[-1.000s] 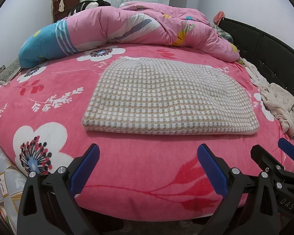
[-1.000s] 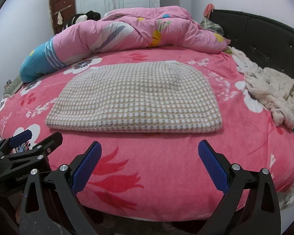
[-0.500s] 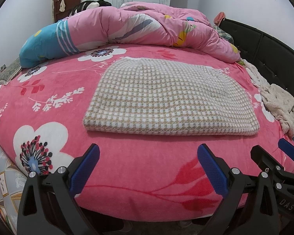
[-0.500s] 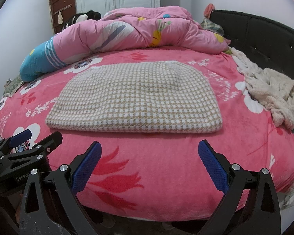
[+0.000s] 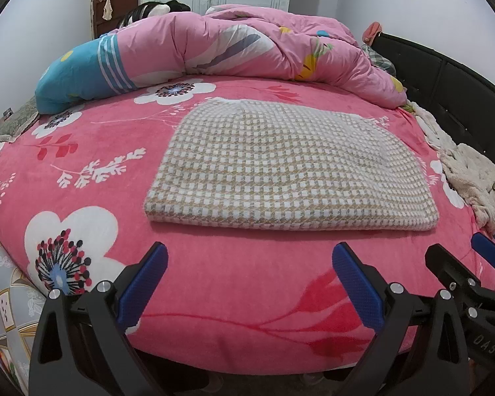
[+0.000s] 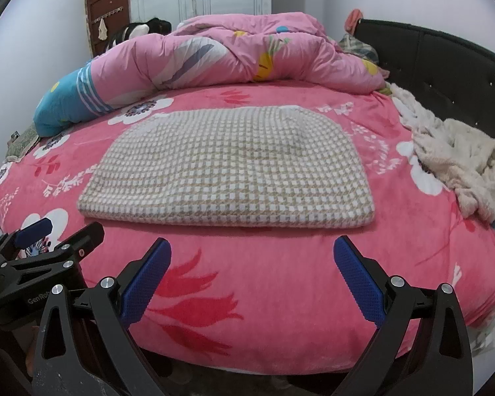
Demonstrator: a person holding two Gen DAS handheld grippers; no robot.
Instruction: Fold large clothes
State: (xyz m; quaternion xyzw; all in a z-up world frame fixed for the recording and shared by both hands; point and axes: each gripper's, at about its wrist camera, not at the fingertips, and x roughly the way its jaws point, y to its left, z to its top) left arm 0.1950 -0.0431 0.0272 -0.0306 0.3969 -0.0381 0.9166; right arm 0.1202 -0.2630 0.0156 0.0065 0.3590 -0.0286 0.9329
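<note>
The checked garment lies folded flat in the middle of the pink flowered bed, its long axis running left to right across both views. The thick folded edge faces the bed's near edge, and the far edge curves toward the heaped pink duvet. Its right end comes near a crumpled cream fleece by the dark headboard, without touching it.

The left gripper hangs over the near edge of the bed, jaws wide apart and holding nothing, well short of the garment. The right gripper does the same just beside it, jaws equally spread and empty; each shows in the corner of the other's view.

Against the pictures from half a second and a second ago, nothing has shifted: garment, bedding and both grippers sit as they did.

No containers show in either view
</note>
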